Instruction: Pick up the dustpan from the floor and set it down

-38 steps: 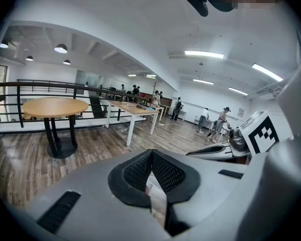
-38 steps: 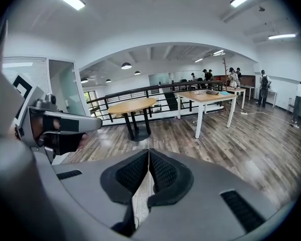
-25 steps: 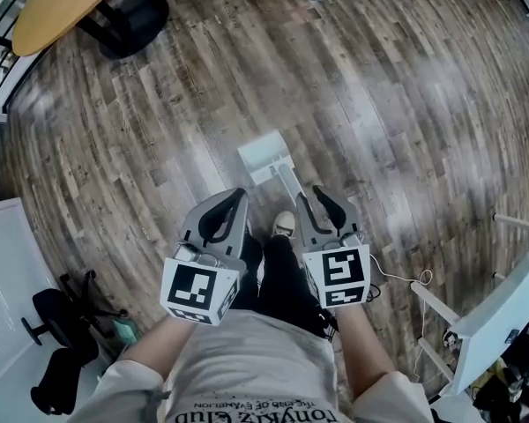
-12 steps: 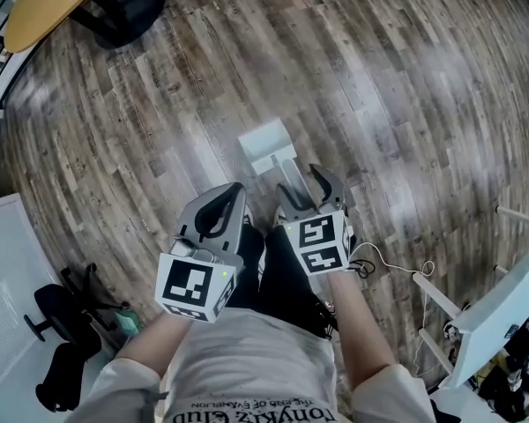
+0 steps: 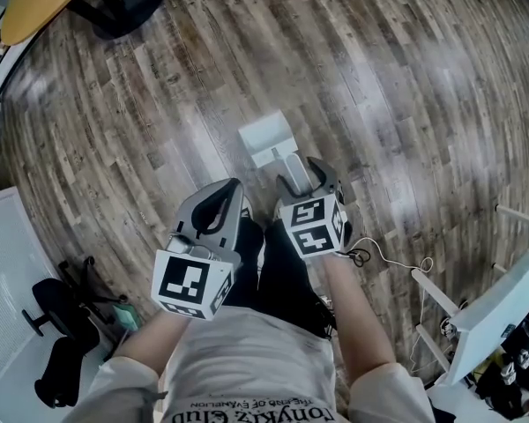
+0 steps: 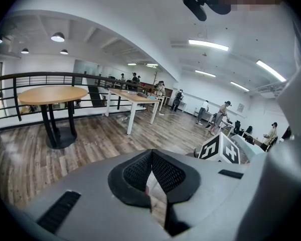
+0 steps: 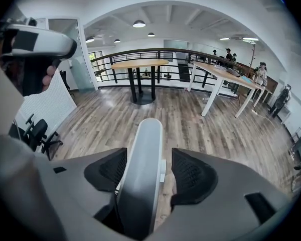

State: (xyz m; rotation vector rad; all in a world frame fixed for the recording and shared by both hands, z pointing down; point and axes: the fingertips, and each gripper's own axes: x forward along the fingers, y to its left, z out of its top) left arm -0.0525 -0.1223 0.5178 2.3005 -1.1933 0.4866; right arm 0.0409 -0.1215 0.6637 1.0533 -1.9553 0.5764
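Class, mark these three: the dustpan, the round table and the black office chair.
dustpan [image 5: 265, 137], head view, on its white pan.
round table [image 7: 139, 63], right gripper view, on its wooden top.
office chair [image 7: 36, 130], right gripper view, on its middle.

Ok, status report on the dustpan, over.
Left gripper shut, empty. Right gripper opening, dustpan handle between jaws. Dustpan on wooden floor. Nothing in the way.
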